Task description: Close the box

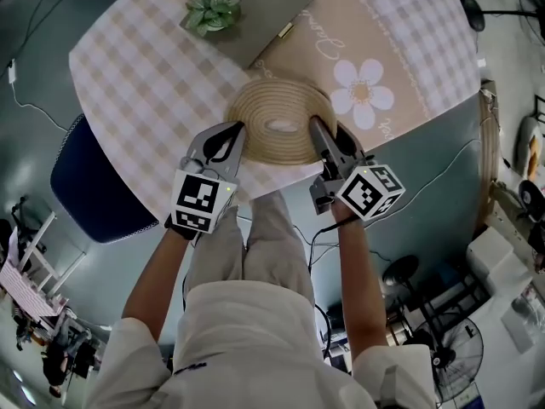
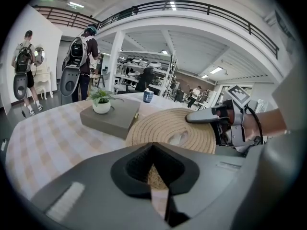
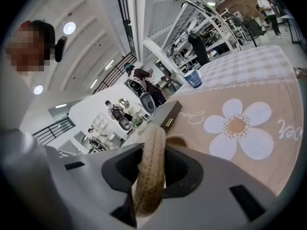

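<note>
A round box of coiled rope (image 1: 272, 109) lies flat near the table's front edge, with a pale oval knob (image 1: 279, 127) at its middle. My left gripper (image 1: 238, 129) rests at its left rim; the jaws look shut, with only a thin slit between them, and a bit of rope (image 2: 153, 176) shows just beyond the tips. My right gripper (image 1: 313, 124) is at the right rim. In the right gripper view the thick rope rim (image 3: 151, 162) stands on edge between the jaws, with dark gaps on both sides of it.
A flat grey box with a gold clasp (image 1: 277, 7) sits behind the rope box and carries a small potted plant (image 1: 211, 11). A blue cup (image 2: 148, 96) stands farther back. The checked cloth has a white flower print (image 1: 362, 92). A blue chair (image 1: 94, 186) is at the left.
</note>
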